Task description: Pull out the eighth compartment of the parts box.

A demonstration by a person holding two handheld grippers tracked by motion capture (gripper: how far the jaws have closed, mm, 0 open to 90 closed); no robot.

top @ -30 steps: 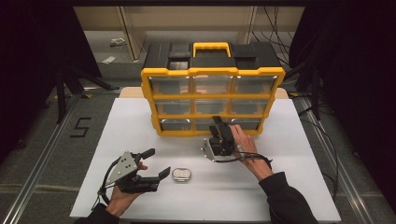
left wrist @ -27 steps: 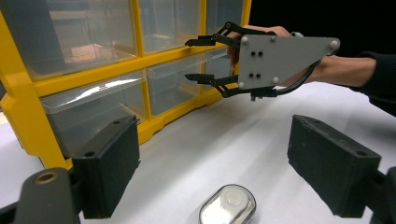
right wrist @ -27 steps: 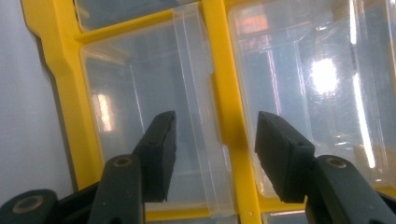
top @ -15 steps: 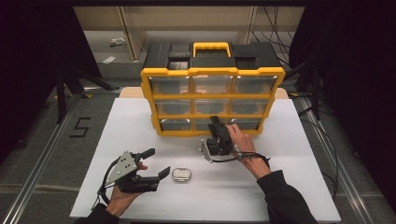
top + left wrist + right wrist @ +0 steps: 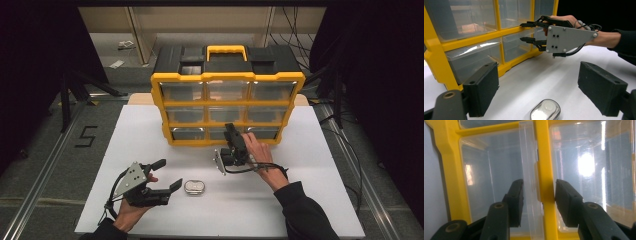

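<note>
1. Two jobs split: my right gripper [image 5: 231, 134] has been closing around the bottom-middle drawer's [image 5: 499, 182] clear pull tab [image 5: 530, 170] on the yellow organizer [image 5: 227, 80], pads not yet pressing, to draw it out.
2. My left gripper [image 5: 167, 175] waits spread apart on the desk [image 5: 310, 200], beside the small oval tin [image 5: 194, 187].

White table [image 5: 320, 200]; grey floor [image 5: 45, 150] marked "5"; dark surroundings.

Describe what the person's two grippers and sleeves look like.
Both are black handheld tools with two flat black jaws. The left gripper and the right gripper each carry a grey three-cornered plate fixed with small screws, and each trails a black cable. The person wears dark long sleeves.
</note>
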